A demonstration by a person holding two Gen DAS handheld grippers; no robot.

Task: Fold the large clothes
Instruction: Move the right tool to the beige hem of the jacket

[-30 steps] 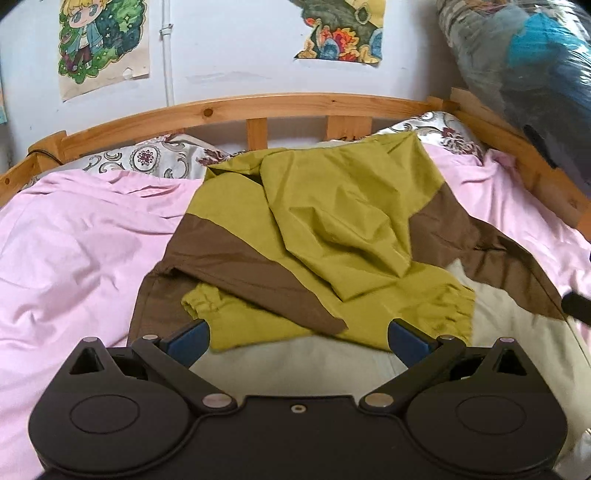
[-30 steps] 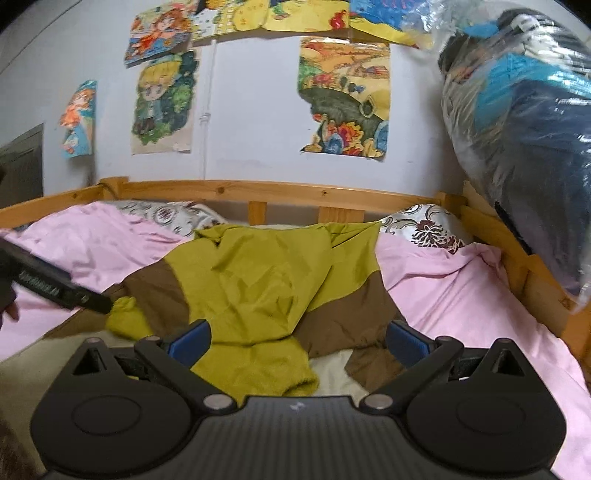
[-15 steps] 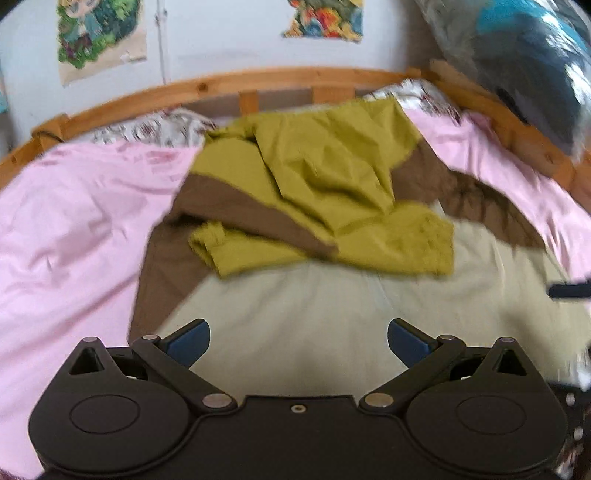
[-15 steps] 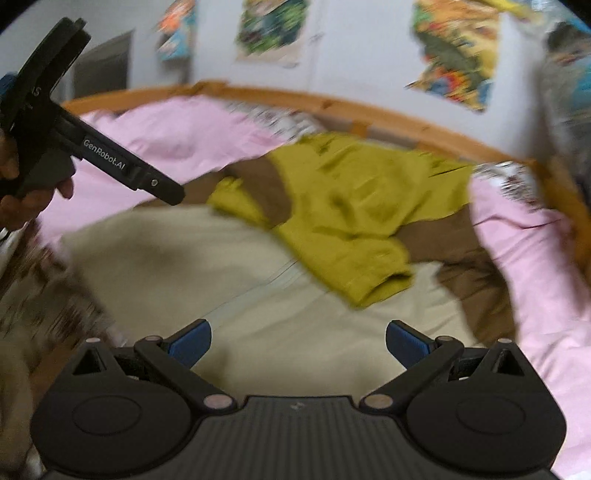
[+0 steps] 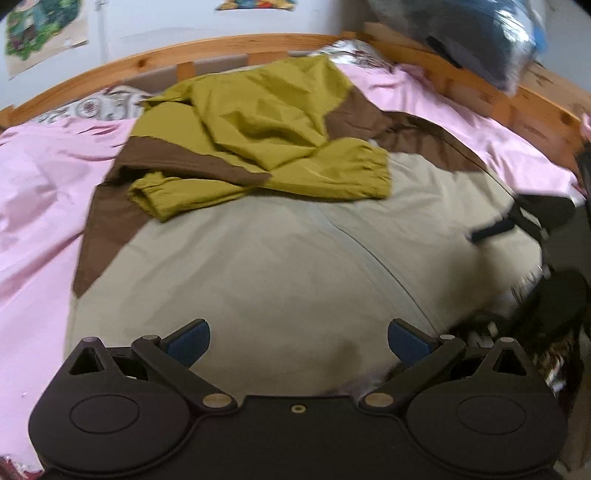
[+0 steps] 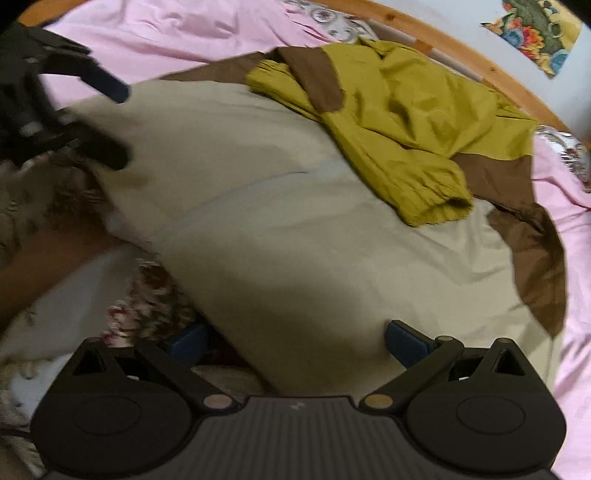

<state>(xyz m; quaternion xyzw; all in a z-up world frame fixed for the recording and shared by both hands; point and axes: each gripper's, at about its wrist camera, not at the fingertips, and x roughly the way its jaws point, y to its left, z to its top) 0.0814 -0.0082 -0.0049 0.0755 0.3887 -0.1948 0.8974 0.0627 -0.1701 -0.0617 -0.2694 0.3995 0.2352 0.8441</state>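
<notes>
A large jacket lies spread on the bed: beige lower body (image 5: 280, 258) with a zip line, brown bands and olive-yellow top with both sleeves (image 5: 332, 173) folded inward. It also shows in the right wrist view (image 6: 295, 236). My left gripper (image 5: 298, 341) is open and empty, just above the beige hem at the near edge. My right gripper (image 6: 295, 341) is open and empty over the hem's near corner. The right gripper shows at the left view's right edge (image 5: 517, 221); the left gripper shows in the right view at upper left (image 6: 74, 110).
Pink bedsheet (image 5: 37, 184) covers the bed. A wooden bed rail (image 5: 221, 48) curves behind, with patterned pillows (image 5: 107, 103). A plastic-wrapped bundle (image 5: 480, 33) sits at back right. A patterned blanket (image 6: 147, 302) hangs at the near edge.
Both grippers have pulled back toward the near edge and tilted down, so the beige lower part of the jacket now fills the views. Both stay open.
</notes>
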